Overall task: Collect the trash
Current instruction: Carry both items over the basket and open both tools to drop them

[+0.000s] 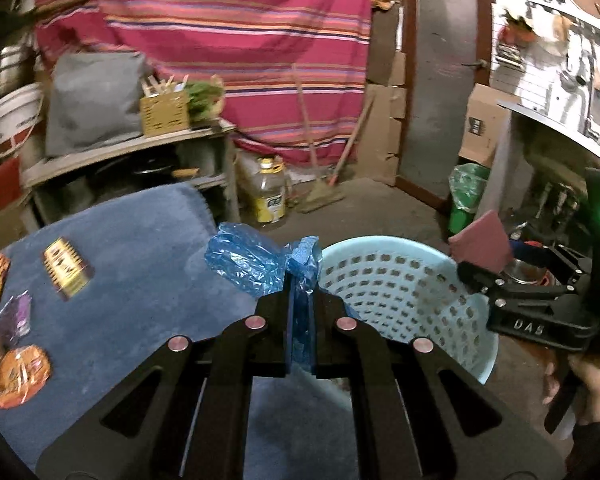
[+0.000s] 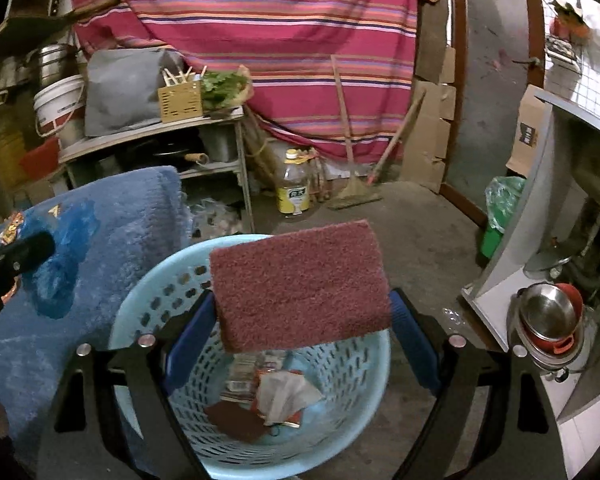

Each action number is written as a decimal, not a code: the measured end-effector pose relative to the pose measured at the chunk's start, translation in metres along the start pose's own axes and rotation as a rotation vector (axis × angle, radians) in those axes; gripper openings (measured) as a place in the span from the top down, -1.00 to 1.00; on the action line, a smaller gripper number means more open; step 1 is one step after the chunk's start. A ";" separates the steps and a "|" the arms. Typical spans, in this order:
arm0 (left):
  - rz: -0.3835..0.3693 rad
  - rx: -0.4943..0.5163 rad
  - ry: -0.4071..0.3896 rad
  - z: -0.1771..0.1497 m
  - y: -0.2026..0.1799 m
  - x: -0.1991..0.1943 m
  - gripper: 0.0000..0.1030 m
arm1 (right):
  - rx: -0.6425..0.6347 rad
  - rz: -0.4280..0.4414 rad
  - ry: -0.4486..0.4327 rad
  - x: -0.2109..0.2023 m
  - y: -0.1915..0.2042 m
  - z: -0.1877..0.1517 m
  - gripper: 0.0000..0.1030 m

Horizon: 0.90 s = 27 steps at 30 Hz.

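1. Nearest the lens in the left wrist view, the left gripper (image 1: 300,284) is clamped on a crumpled blue bag (image 1: 244,262), which sticks out past the fingertips just beside the basket (image 1: 476,312) rim, over the edge of the blue rug (image 1: 140,248).
2. In the right wrist view the right gripper (image 2: 304,312) stands wide, with a maroon pad (image 2: 300,284) spanning the gap between its fingers, above the basket (image 2: 140,312). The pad looks pinched by its two side edges, though the contact itself is hidden under it.
3. Step in hand, as I judge it: both pieces are being brought to the basket for dropping.
4. Next move calls for letting the pad go where it is, since it already hangs over the opening. The bag needs carrying further over the rim before release, or it may land on the rug.
5. The basket already holds trash: wrappers (image 2: 284,400) and a dark maroon piece at the bottom.
6. More wrappers (image 1: 20,372) and a gold packet (image 1: 68,272) lie on the rug, not yet collected.
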<state>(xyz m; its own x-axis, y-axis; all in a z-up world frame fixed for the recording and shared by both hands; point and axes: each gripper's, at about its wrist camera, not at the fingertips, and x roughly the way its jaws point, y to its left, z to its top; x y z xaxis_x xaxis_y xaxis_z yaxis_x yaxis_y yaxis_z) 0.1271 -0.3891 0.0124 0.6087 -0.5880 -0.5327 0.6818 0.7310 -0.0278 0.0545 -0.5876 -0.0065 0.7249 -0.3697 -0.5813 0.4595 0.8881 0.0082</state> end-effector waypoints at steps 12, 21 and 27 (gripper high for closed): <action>-0.045 0.038 0.034 0.016 -0.030 0.044 0.89 | 0.035 -0.014 0.022 0.014 -0.012 -0.003 -0.64; -0.031 -0.040 0.067 0.019 -0.003 0.058 -0.23 | 0.034 -0.020 0.049 0.022 -0.004 -0.005 -0.64; 0.076 -0.080 0.015 0.014 0.037 0.030 -0.66 | 0.020 -0.015 0.053 0.026 0.012 -0.004 -0.64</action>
<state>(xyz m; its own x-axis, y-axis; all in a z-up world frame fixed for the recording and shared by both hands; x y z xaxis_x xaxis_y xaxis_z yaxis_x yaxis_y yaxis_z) 0.1759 -0.3839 0.0071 0.6512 -0.5248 -0.5482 0.5987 0.7991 -0.0537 0.0765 -0.5853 -0.0244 0.6898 -0.3670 -0.6241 0.4804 0.8769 0.0153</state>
